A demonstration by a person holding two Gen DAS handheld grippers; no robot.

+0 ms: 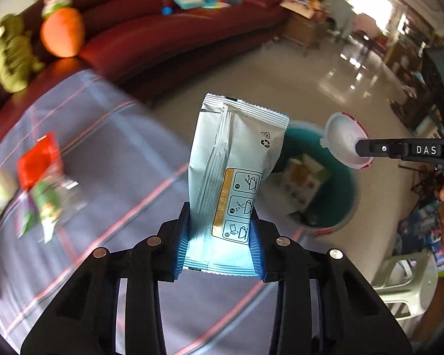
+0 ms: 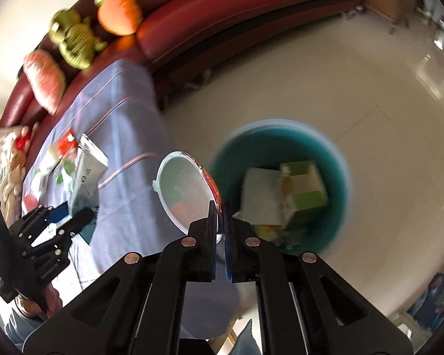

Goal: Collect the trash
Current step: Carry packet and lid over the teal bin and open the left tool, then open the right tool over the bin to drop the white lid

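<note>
- Shiny pale floor (image 2: 355, 68) is seen under a teal bin (image 2: 334, 159) with boxes inside.
- A silver packet (image 1: 236, 159) is pinched upright by the left gripper (image 1: 220, 248) fingers, near the bin.
- A round lid (image 2: 183, 189) is squeezed by the right gripper (image 2: 221, 245) fingers, beside the bin.
- More wrappers (image 1: 41, 183) are left on the striped bench (image 1: 127, 153).

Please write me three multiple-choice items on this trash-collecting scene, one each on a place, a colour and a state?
1. Where does the round teal plastic bin stand?
A. on the pale tiled floor
B. on the sofa
C. on the striped cloth

2. What colour is the curved leather sofa?
A. grey
B. dark red
C. green

3. What does the left gripper hold?
A. nothing
B. a plush carrot
C. a silver-blue foil sachet

Answers: 1 A, the bin sits on bare tiles beside the cloth-covered surface. 2 B, its cushions are dark red in both views. 3 C, the sachet stands upright between the blue-padded jaws.
</note>
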